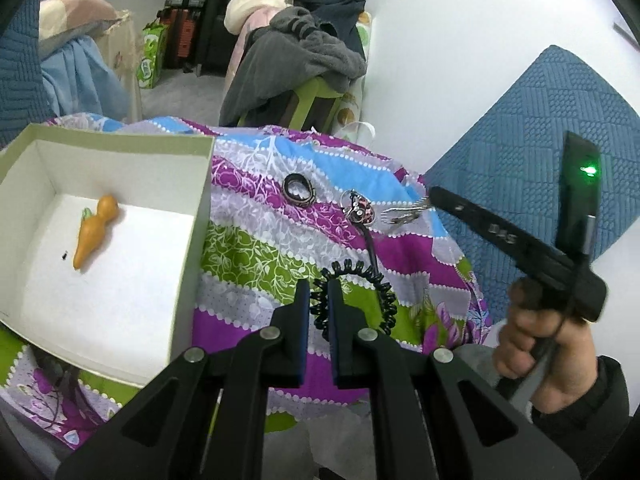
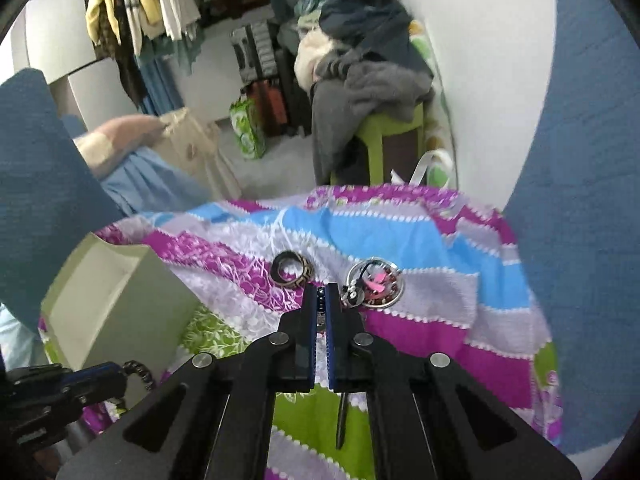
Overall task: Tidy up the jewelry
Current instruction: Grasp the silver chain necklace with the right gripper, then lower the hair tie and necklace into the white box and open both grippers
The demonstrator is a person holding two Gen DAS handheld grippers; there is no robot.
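On the striped floral cloth [image 1: 256, 256] lie a dark patterned bangle [image 1: 298, 190] and a silver ring with beads [image 1: 360, 208]. My left gripper [image 1: 319, 292] is shut on a black coiled cord [image 1: 386, 300] just above the cloth. A white open box [image 1: 200, 216] to its left holds an orange gourd-shaped pendant [image 1: 96, 236]. My right gripper [image 1: 430, 196], held by a hand [image 1: 536, 340], is shut on a small silver toothed clip [image 1: 404, 213]. In the right wrist view that gripper [image 2: 320, 290] hangs above the cloth, near the bangle [image 2: 290, 270] and the beaded ring [image 2: 376, 284].
A blue quilted cushion [image 1: 520, 152] leans against the white wall at the right. A green stool [image 1: 316, 100] piled with grey clothes stands beyond the cloth's far edge. Suitcases and hanging clothes fill the back. The box [image 2: 112, 300] stands by the left gripper [image 2: 116, 376].
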